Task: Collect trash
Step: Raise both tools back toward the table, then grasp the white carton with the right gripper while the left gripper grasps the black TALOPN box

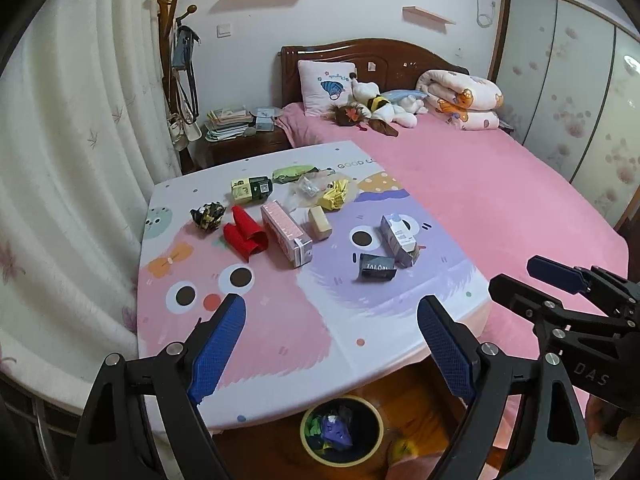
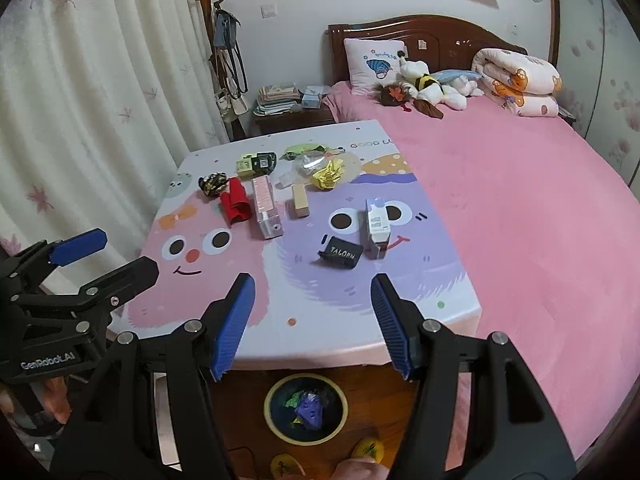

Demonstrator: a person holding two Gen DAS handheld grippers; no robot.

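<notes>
Both my left gripper (image 1: 332, 344) and right gripper (image 2: 312, 320) hang spread and empty above the bin (image 2: 306, 408), which holds a few scraps. Beyond the bin, about ten pieces, including the black box (image 2: 340, 254), still litter the table (image 2: 360, 320).

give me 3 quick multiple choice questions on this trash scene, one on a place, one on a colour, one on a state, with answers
1. Where is the trash bin?
A. on the bed
B. on the floor below the near edge of the table
C. on the nightstand

2. What colour is the box marked TALORN?
A. black
B. yellow
C. pink

3. How do the left gripper and right gripper stand?
A. both shut on trash
B. one holds the red wrapper
C. both open and empty

Answers:
1 B, the bin shows under the table edge.
2 A, its face is black with pale letters.
3 C, each gripper's fingers are spread with nothing between them.
</notes>
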